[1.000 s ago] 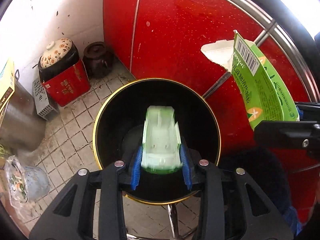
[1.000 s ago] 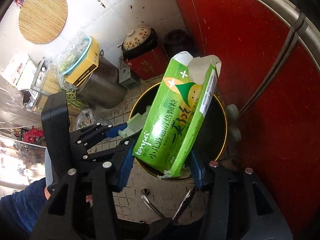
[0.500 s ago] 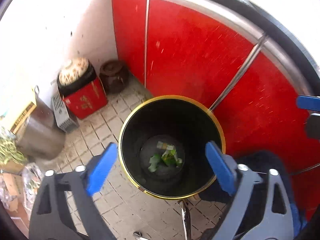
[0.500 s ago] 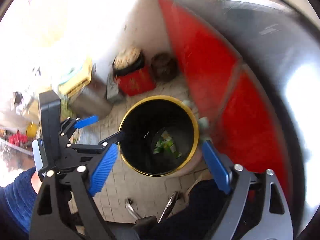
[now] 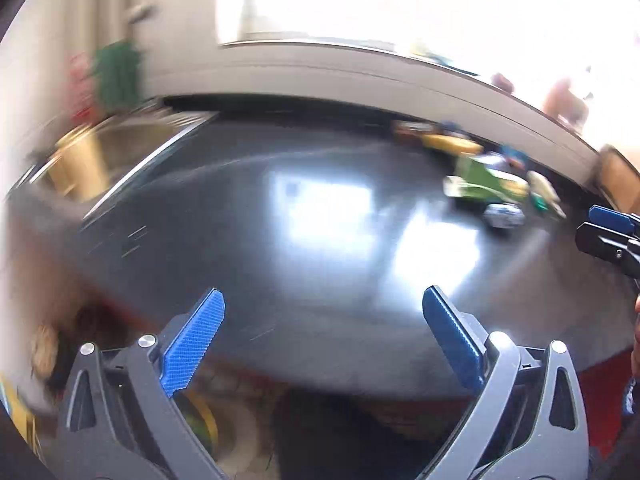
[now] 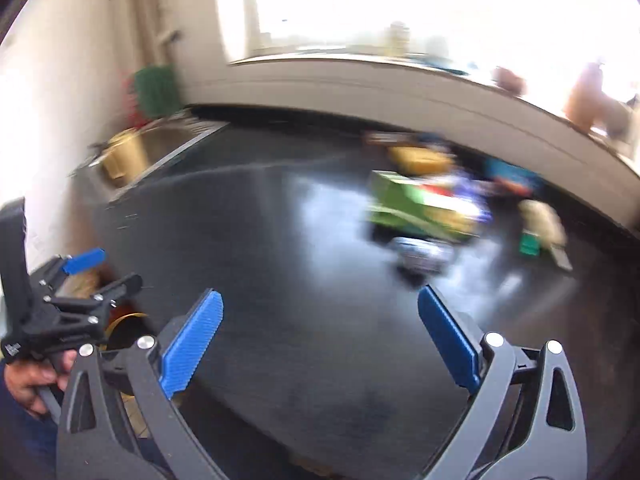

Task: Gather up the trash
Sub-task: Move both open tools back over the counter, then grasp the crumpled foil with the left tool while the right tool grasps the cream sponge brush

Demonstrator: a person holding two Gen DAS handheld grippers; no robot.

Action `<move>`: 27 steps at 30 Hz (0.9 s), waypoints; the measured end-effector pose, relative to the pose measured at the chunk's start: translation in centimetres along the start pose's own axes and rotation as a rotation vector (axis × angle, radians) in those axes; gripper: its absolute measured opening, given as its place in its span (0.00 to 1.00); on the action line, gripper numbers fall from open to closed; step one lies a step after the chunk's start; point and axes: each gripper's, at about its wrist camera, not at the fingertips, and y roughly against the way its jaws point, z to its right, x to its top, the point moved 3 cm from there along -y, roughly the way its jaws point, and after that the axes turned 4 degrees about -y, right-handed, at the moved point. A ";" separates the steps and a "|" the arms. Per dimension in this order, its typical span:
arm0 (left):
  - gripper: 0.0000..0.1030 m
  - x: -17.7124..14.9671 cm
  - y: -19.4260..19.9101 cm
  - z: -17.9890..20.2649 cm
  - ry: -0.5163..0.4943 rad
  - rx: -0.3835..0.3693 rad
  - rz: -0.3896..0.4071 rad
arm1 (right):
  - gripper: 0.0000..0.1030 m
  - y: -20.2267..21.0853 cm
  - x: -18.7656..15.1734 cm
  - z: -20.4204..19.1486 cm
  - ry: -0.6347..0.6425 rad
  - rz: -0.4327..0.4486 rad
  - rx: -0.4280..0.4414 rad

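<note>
Both views are blurred and look over a glossy black counter (image 5: 248, 264). A heap of trash lies at its far right: a green box (image 5: 484, 180) (image 6: 412, 208), a silvery crumpled piece (image 5: 502, 216) (image 6: 420, 256) and a yellow item (image 6: 416, 160). My left gripper (image 5: 323, 292) is above the counter's near part, jaws opening, nothing between them. My right gripper (image 6: 320, 292) hangs short of the heap, jaws also opening and empty. The bin's gold rim (image 6: 124, 318) peeks out low on the left, below the counter edge.
A steel sink (image 6: 160, 140) is set into the counter's far left, with a green object (image 6: 154, 88) behind it. A pale sill (image 6: 400, 88) with jars runs under the bright window. A pale lump with a green piece (image 6: 540, 220) lies right of the heap.
Both grippers let go of their green packages over the black bin, and these dropped in. The jaws spread wide. Both hands then rose and swung away from the bin to face the counter.
</note>
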 end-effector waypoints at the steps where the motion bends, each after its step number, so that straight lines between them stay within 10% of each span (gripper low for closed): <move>1: 0.94 1.5 -1.3 2.8 -0.049 -0.044 -0.006 | 0.92 0.5 -0.3 3.1 -0.032 0.011 -0.053; 10: 0.94 5.8 -7.1 19.3 -0.310 -0.183 -0.064 | 0.92 1.7 -3.0 19.5 -0.254 -0.001 -0.189; 27: 0.93 8.0 -19.4 22.2 -0.316 -0.193 -0.202 | 0.88 -13.2 5.1 29.2 -0.230 -0.122 -0.117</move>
